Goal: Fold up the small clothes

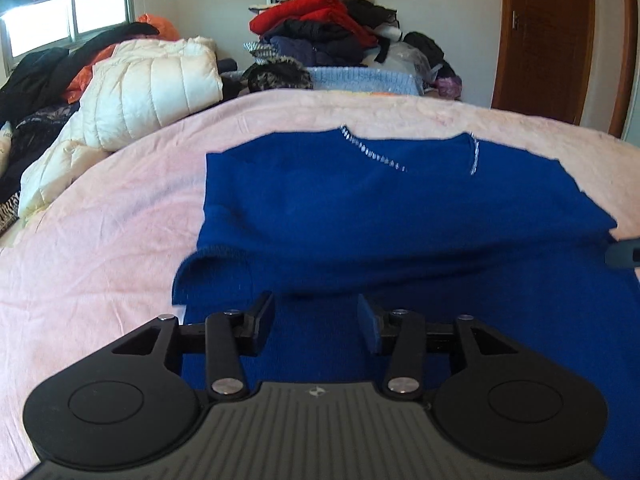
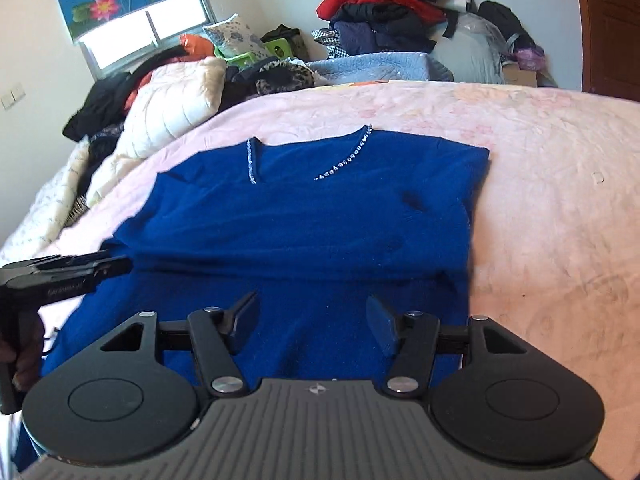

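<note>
A royal blue knit top point(image 1: 380, 208) with a sparkly V neckline lies on the pink bedspread point(image 1: 100, 240), sides folded in, a fold crossing its lower part. It also shows in the right wrist view point(image 2: 312, 216). My left gripper point(image 1: 316, 312) is open and empty, hovering over the top's near left part. My right gripper point(image 2: 312, 312) is open and empty over the near right part. The left gripper's side shows at the left edge of the right wrist view point(image 2: 72, 268).
A cream puffer jacket point(image 1: 152, 88) and dark clothes lie at the bed's left. A tall pile of clothes point(image 1: 328, 28) stands behind the bed, a light blue blanket point(image 1: 360, 80) before it. A wooden door point(image 1: 548, 36) is at right.
</note>
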The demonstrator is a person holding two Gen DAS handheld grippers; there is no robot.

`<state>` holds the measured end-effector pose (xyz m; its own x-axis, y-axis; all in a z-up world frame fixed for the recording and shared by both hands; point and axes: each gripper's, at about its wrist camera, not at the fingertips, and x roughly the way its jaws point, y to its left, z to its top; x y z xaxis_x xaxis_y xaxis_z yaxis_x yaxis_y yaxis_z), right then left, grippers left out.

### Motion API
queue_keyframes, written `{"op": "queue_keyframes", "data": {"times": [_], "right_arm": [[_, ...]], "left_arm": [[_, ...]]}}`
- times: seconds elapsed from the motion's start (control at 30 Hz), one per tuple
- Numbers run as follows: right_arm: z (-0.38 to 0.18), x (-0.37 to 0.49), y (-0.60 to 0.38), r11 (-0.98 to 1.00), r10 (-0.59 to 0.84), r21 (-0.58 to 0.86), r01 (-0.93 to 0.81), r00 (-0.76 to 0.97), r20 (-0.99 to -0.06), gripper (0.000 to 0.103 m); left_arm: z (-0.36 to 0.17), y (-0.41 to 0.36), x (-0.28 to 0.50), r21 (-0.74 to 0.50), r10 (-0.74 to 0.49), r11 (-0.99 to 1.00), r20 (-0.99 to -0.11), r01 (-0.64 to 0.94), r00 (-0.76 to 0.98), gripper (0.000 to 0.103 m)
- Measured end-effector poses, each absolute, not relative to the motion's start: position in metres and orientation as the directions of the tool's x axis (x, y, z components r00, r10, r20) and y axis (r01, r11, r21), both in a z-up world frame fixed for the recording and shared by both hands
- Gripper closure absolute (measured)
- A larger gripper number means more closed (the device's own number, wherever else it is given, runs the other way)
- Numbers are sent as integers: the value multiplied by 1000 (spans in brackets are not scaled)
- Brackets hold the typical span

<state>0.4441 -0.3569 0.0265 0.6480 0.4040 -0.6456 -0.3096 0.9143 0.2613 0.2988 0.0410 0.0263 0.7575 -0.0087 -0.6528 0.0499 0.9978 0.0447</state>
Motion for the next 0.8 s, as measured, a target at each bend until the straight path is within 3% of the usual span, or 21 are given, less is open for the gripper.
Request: {"op": "queue_keyframes", "data": {"times": [0.07, 0.17, 0.33, 0.43, 0.57, 0.63, 0.73, 0.8], "right_arm": [[24, 450, -349, 927, 369, 212, -309, 648, -666, 37], [1, 465, -344, 948, 299, 161, -275, 592, -748, 27], [0, 449, -337, 943, 260, 61, -327, 610, -749, 22], [15, 422, -345, 945, 298, 144, -293, 595, -746, 29], [18, 367, -358, 946, 305, 157, -284, 614, -728, 30], [13, 351, -374, 959, 282, 187, -215, 623, -729, 29], [6, 343, -397, 955, 289, 259, -142, 633, -719, 39], [6, 345, -396, 951, 300, 279, -133, 616, -728, 54]], "left_arm": [[17, 46, 298, 35, 3, 999, -674, 27, 739, 58], [11, 51, 293, 39, 11, 999, -655, 19, 756, 45], [22, 63, 276, -15, 22, 999, -668, -42, 744, 44], [33, 73, 237, -106, -39, 994, -643, -39, 765, 43], [27, 91, 199, -41, 77, 990, -639, -134, 765, 42], [19, 115, 196, -113, 73, 973, -679, -202, 730, 41], [19, 130, 198, -181, 28, 961, -690, -209, 724, 39], [22, 129, 205, -203, -15, 962, -708, -183, 706, 40]]}}
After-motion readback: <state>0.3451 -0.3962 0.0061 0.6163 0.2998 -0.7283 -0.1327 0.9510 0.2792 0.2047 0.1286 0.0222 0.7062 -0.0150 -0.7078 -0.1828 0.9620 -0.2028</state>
